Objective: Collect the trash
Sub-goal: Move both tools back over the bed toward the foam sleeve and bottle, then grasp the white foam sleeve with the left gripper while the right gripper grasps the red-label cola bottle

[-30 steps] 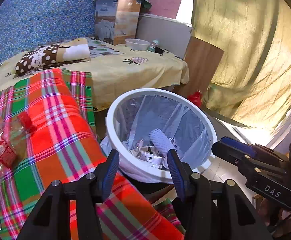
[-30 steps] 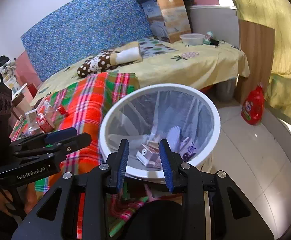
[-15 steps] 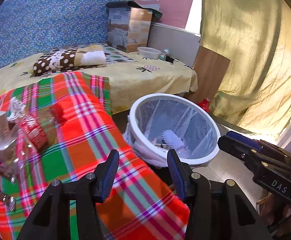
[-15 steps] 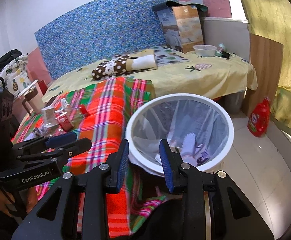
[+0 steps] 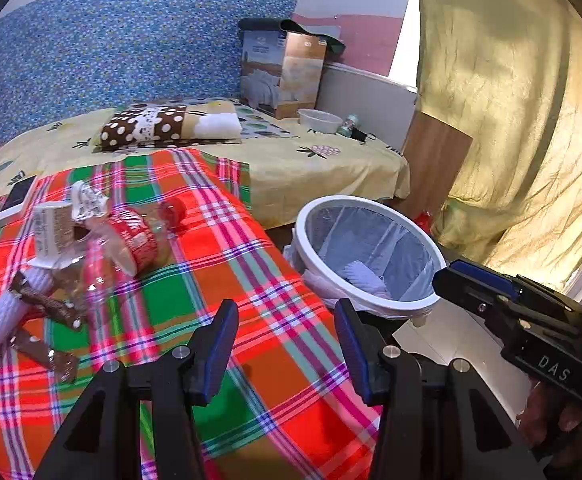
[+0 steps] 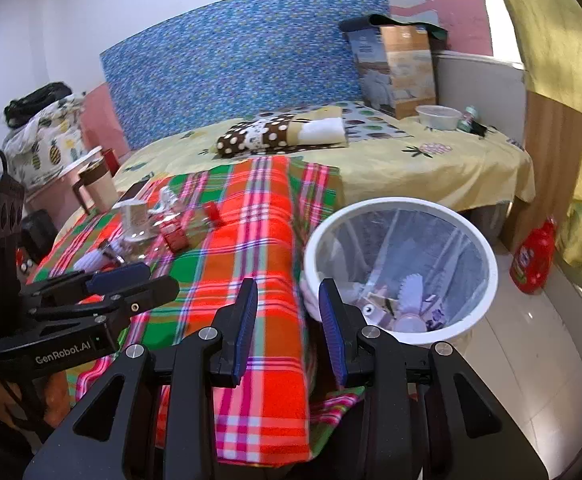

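Observation:
A white trash bin lined with a clear bag stands on the floor right of a plaid-covered table; several discarded items lie inside it. On the table's left lies trash: a clear plastic bottle with a red label, a paper cup, brown wrappers and a white roll. It also shows in the right wrist view. My left gripper is open and empty above the table's near right part. My right gripper is open and empty between table edge and bin.
A bed with a yellow sheet lies behind, carrying a dotted pillow, a box and a bowl. A red detergent bottle stands on the floor by a wooden board. A mug and phone sit far left.
Both grippers have pulled back and swung left from over the bin. The table's trash pile has come into fuller view. Both grippers stayed open and empty.

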A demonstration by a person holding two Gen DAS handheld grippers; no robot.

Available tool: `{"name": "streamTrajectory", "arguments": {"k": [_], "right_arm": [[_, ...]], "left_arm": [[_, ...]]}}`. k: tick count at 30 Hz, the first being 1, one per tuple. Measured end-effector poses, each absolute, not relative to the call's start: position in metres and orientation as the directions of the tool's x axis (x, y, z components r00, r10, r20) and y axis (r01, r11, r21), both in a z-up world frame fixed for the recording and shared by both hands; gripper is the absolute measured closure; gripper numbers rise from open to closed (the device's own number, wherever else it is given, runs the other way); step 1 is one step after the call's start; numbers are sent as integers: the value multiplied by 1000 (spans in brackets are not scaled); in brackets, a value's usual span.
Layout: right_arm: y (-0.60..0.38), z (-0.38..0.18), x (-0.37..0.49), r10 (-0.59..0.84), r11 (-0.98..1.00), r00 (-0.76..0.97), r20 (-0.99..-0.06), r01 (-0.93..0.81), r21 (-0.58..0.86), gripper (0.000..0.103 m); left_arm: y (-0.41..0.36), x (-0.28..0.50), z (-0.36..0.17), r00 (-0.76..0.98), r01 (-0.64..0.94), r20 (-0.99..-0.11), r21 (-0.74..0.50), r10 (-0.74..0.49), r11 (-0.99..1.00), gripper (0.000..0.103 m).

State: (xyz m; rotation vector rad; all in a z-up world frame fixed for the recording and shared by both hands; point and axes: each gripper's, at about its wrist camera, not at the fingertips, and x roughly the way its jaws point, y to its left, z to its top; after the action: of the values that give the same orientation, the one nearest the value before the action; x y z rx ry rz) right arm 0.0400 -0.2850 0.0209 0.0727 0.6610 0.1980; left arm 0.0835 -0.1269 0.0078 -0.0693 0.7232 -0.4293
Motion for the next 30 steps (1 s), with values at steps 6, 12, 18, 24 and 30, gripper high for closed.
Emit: {"name": "streamTrajectory", "arguments": {"k": [6,12,18,24,30], "right_arm": [[-271,22,37,234,972,764,-602,-196,129,69],[-260,21,36,265,964,754,-602,-232,133,69],[-247,17,37,315,947,728,-609,-283,150,69],[-232,13,46,357,929,690,-629,-331,165,69],[-216,9,58,395,912,656,-643,-367,185,69]], "left_arm": [[-109,73,10,685,326,-621,-206,-381,922,53],[-96,63,10,700,293,-622,-198,-351,936,53],[-81,56,5,718,249,-627,-175,-302,953,53],[-56,54,-6,711,190,-649,-196,-272,962,53],[-25,56,-11,721,112,-659,-197,-216,974,53]]}}
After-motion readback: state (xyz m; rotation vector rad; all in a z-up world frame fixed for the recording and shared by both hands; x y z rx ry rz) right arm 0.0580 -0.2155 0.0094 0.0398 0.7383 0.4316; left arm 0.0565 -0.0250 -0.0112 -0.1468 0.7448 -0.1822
